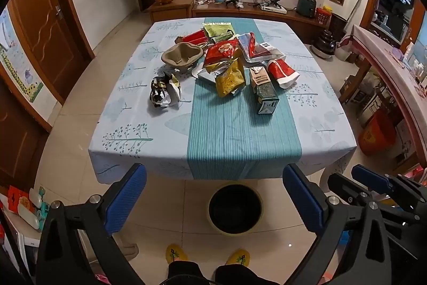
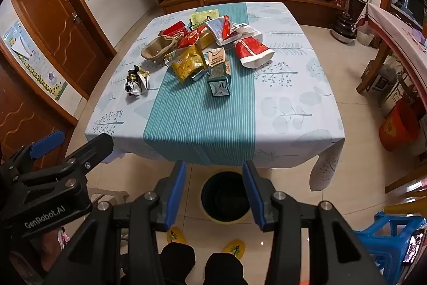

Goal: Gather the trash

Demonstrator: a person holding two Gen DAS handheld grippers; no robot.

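Note:
A heap of trash lies on the far half of the table (image 1: 307,135): a yellow snack bag (image 1: 230,78) (image 2: 189,64), a teal drink carton (image 1: 264,91) (image 2: 219,76), a red paper cup (image 1: 283,71) (image 2: 253,51) on its side, a brown pulp cup tray (image 1: 181,55) (image 2: 157,47), and a crumpled foil wrapper (image 1: 164,92) (image 2: 136,83) apart at the left. A round dark bin (image 1: 234,209) (image 2: 225,196) stands on the floor under the table's near edge. My left gripper (image 1: 214,194) hangs wide open above the bin, empty. My right gripper (image 2: 212,194) is half open, also empty.
Yellow slippers (image 1: 176,254) and dark trouser legs of the person show at the bottom. A blue plastic stool (image 2: 395,239) is at the lower right, an orange bucket (image 2: 399,124) beside a second table at the right. Wooden doors line the left wall.

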